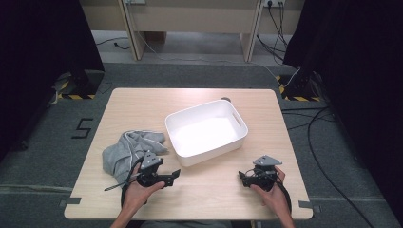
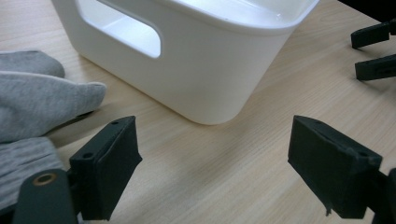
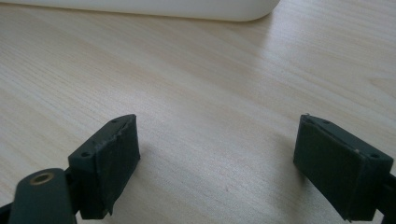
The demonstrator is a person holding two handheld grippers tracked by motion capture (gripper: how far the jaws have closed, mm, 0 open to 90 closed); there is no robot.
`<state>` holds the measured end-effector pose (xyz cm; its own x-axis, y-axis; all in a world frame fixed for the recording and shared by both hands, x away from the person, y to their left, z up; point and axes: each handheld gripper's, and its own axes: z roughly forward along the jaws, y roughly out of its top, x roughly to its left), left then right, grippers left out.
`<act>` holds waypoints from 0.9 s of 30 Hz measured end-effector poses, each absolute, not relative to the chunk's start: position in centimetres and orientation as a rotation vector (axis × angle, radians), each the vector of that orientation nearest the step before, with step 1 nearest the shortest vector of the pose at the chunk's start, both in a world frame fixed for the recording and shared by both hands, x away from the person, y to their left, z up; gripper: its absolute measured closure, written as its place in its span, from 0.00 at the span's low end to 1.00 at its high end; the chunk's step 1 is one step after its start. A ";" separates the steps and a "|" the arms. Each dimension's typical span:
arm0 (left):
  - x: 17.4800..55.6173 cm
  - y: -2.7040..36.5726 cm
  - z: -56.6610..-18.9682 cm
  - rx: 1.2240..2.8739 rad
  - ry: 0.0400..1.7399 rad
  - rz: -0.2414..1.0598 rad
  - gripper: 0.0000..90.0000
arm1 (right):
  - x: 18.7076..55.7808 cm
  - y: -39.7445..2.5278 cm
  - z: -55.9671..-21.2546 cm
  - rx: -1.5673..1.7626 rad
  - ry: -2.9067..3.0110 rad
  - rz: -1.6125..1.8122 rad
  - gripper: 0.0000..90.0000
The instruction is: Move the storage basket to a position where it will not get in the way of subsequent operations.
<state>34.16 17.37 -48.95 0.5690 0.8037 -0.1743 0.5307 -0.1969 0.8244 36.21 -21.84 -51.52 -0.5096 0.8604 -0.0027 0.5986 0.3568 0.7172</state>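
Grey cloth (image 1: 130,151), crumpled, lies on the left part of the wooden table (image 1: 199,199), just beside the left wall of a white bin (image 1: 206,131). The bin stands near the table's middle, open side up, with a slot handle in each end wall. In the high view the left gripper (image 1: 177,174) is held low over the table at the near edge of the cloth, jaws pointing toward the right; the person's left hand (image 1: 138,190) grips it from below. The right gripper (image 1: 241,176) sits low near the table's near right corner, jaws pointing left, in the right hand (image 1: 271,190). The two grippers face each other, well apart. In the left gripper view the jaws stand wide apart with nothing between them; the cloth (image 2: 37,98) lies to their left, the bin (image 2: 196,60) ahead. In the right gripper view the jaws are likewise spread wide and empty over bare wood, the bin's base (image 3: 154,9) at the top edge.
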 end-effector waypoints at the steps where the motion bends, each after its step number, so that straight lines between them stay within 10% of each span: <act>1: 34.2 17.4 -48.9 1.871 1.084 0.369 0.17 | 36.2 -21.8 -51.5 1.278 2.245 0.947 0.17; 27: 36.7 15.2 -49.9 1.857 1.110 0.375 0.27 | 36.3 -21.7 -51.5 1.278 2.244 0.944 0.17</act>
